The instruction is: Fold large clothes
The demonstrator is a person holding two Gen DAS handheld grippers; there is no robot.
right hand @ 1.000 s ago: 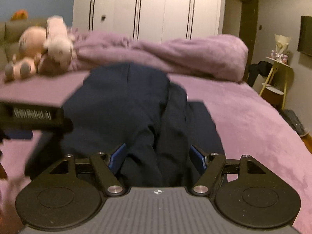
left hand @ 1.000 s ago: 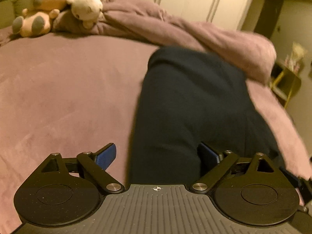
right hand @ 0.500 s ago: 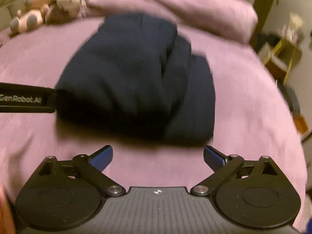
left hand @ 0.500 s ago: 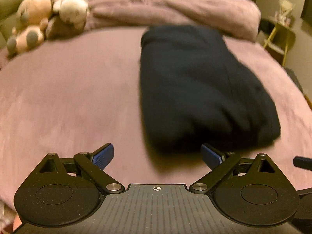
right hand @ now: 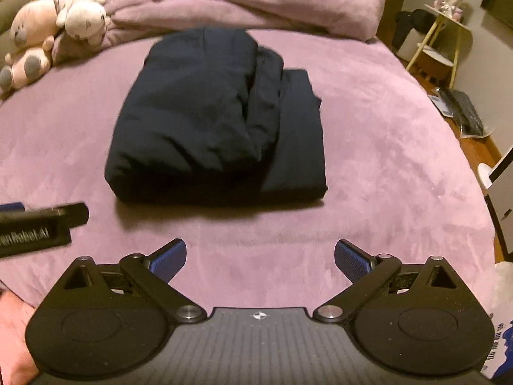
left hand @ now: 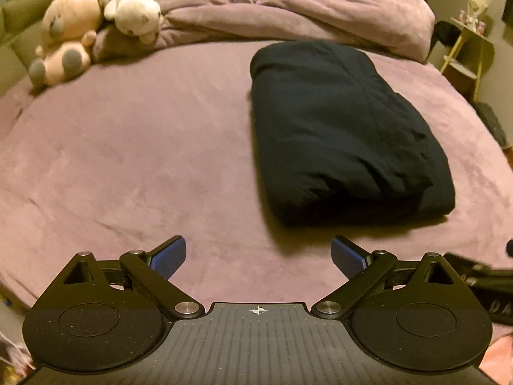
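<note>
The bed [left hand: 128, 147], covered in a mauve plush blanket, fills both views, with a rumpled duvet [left hand: 304, 12] heaped along its far edge. The folded dark garment [left hand: 336, 128] lies flat on the bed, in the right half of the left wrist view and near the centre of the right wrist view [right hand: 211, 118]. Only the right wrist view shows the garment's stepped layers along its right side — and the floor clutter beyond the bed. Two plush toys [left hand: 93, 22] sit at the far left corner against the duvet; a yellow-legged side table [right hand: 439, 41] stands at the right.

The left gripper [left hand: 258, 256] hovers short of the garment, fingers spread wide, holding nothing. The right gripper [right hand: 259, 258] is likewise wide apart and touches nothing — the garment lies well ahead of its blue pads [right hand: 168, 261]. Both point level across the bed toward the duvet.
</note>
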